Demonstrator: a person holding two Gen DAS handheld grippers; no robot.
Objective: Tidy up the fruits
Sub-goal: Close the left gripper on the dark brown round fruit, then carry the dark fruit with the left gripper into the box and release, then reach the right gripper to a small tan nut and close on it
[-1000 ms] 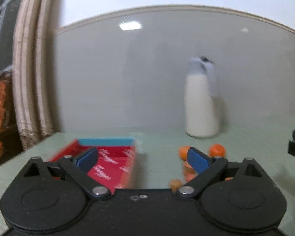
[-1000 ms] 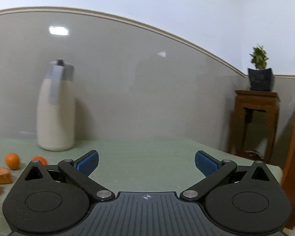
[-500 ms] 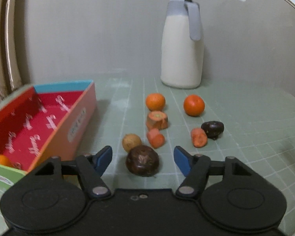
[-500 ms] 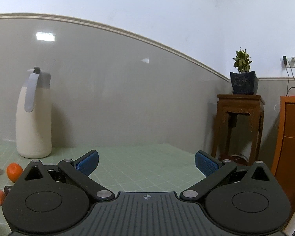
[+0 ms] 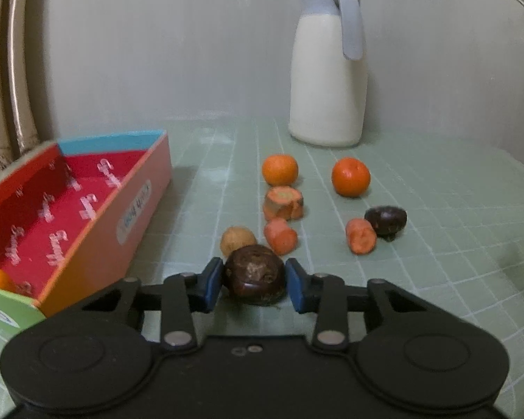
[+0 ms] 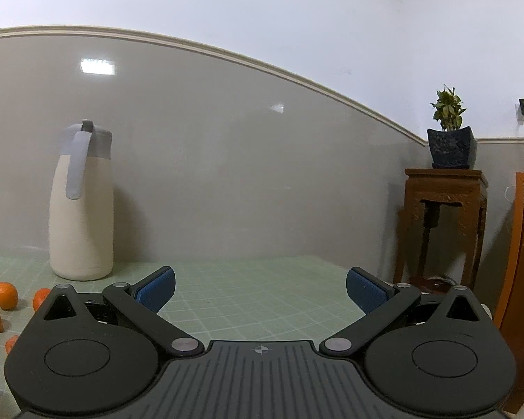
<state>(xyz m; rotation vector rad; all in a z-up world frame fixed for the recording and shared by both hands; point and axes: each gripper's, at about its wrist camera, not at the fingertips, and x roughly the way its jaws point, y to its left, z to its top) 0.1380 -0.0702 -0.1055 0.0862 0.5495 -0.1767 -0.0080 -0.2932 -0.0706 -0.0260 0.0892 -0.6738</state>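
The left gripper (image 5: 254, 288) is closing its jaws on the dark brown fruit (image 5: 255, 274) lying on the green table (image 5: 436, 244) beside the red box (image 5: 87, 209), and this round, hard-looking fruit may slip out if the pads (image 5: 211, 288) catch it off-centre.

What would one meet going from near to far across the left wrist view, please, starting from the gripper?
Left gripper, its jaws closing around the dark fruit → tan fruit → carrot chunk → left orange → jug.
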